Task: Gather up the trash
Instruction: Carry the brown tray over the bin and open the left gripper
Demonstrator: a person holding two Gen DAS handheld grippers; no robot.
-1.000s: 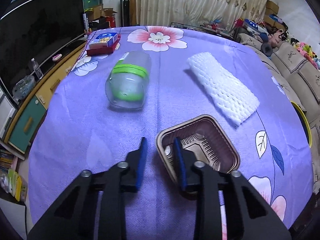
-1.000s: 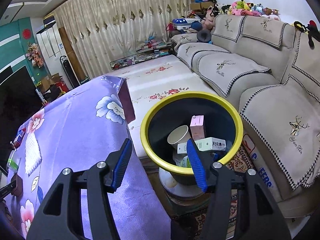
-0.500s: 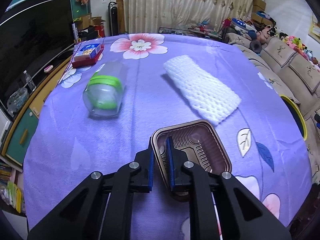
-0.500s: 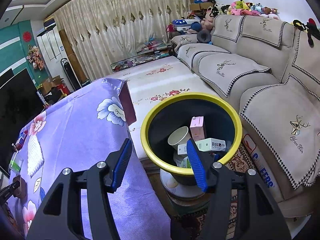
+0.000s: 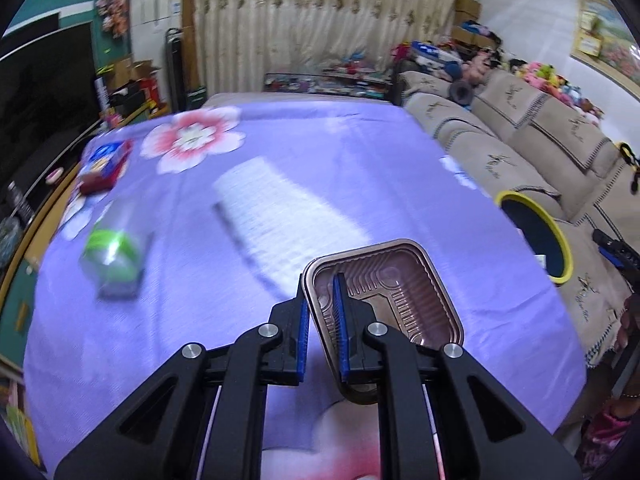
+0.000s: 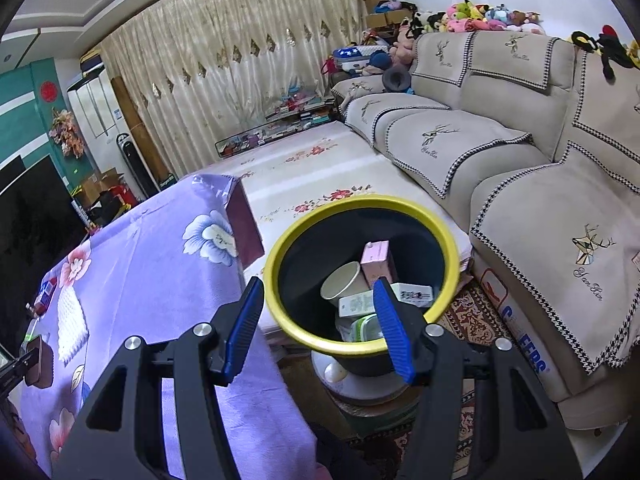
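My left gripper [image 5: 322,294] is shut on the near-left wall of a brown plastic tray [image 5: 404,292], one pad inside it and one outside. The tray hangs tilted a little above the purple flowered tablecloth [image 5: 360,152]. The same tray [image 6: 38,364] shows small at the left edge of the right wrist view. My right gripper [image 6: 318,300] stands open and holds nothing, just in front of a yellow-rimmed dark bin [image 6: 280,248] beside the table. In the bin lie a paper cup [image 6: 340,284], a pink carton [image 6: 378,258] and white boxes. The bin [image 5: 560,240] sits at the table's right.
On the cloth lie a white foam net sleeve [image 5: 280,208], a clear jar with green bands [image 5: 114,256] on its side, and a red and blue box [image 5: 106,164] at the far left. A beige sofa [image 6: 520,168] runs behind the bin. A TV stands left.
The left jaws have closed on the tray's wall and lifted it, and the view has swung right toward the sofa and bin. The right gripper has hardly moved.
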